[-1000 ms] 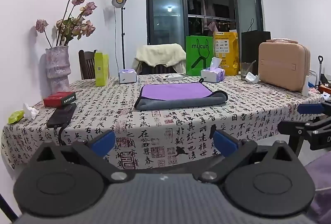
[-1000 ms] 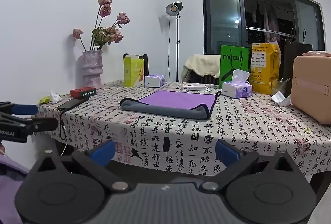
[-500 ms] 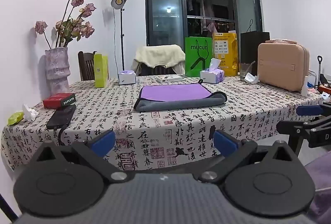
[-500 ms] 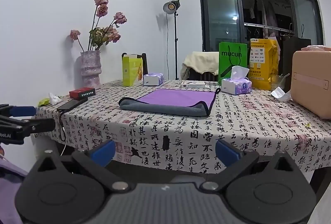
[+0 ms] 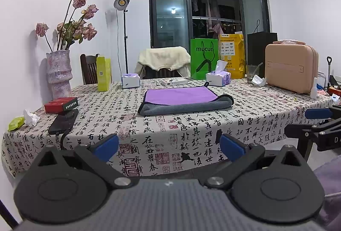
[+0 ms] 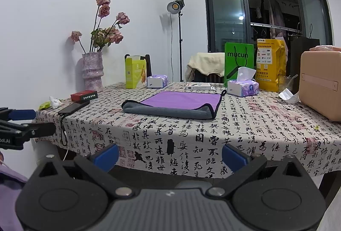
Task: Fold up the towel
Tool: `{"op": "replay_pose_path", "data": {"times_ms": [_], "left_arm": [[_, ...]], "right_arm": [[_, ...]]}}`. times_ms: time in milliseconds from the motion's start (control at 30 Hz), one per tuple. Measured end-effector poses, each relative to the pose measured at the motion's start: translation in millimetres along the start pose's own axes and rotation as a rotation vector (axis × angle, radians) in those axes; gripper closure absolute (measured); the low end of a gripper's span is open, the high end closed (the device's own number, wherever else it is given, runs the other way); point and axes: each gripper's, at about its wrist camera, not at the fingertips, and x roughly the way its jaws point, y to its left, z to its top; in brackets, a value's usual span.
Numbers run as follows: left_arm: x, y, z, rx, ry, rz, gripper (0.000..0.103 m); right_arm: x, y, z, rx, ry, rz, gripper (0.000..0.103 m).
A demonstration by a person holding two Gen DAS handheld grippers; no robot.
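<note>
Ahead at twelve o'clock, the towel (image 5: 185, 99) lies folded on the table (image 5: 191, 130). Both the left gripper (image 5: 168, 145) and right gripper (image 6: 169, 154) hang wide apart, holding nothing.

Left gripper (image 5: 168, 147): black plastic body, two round discs at lower corners of frame, silver screws at linkage pivots, grey ribbed centre panel, blue fingertips (image 5: 106, 147). Right gripper (image 6: 170, 155): same build, blue fingertips (image 6: 234, 157). White lettering on black arm at left edge.
</note>
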Motion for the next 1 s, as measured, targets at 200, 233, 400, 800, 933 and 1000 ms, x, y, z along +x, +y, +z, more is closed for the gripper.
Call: {"op": "replay_pose_path", "data": {"times_ms": [200,233,400,800,933,1000], "left_arm": [[0.1,-0.1,-0.7,0.002,-0.001,0.001,0.0],[-0.1,-0.5,0.1,0.001,0.0,0.001,0.0],[0.0,0.0,-0.9,0.003,-0.001,0.001,0.0],[-0.3,-0.8,-0.6,0.004,-0.002,0.001,0.0],[-0.1,-0.4,-1.0,0.004,-0.002,0.001,0.0],[-0.1,-0.4,-1.1,0.005,-0.002,0.001,0.0]], "right_arm": [[-0.2,-0.9,0.2,0.001,0.002,0.001,0.0],[-0.3,-0.8,0.1,0.002,0.001,0.001,0.0],[0.6,-0.7,-0.4,0.001,0.001,0.004,0.0],[2.1,0.7,1.0,-0.003,0.001,0.007,0.0],[2.7,1.2,1.3,-0.003,0.0,0.007,0.0],[3.1,1.5,1.4,-0.002,0.001,0.007,0.0]]}}
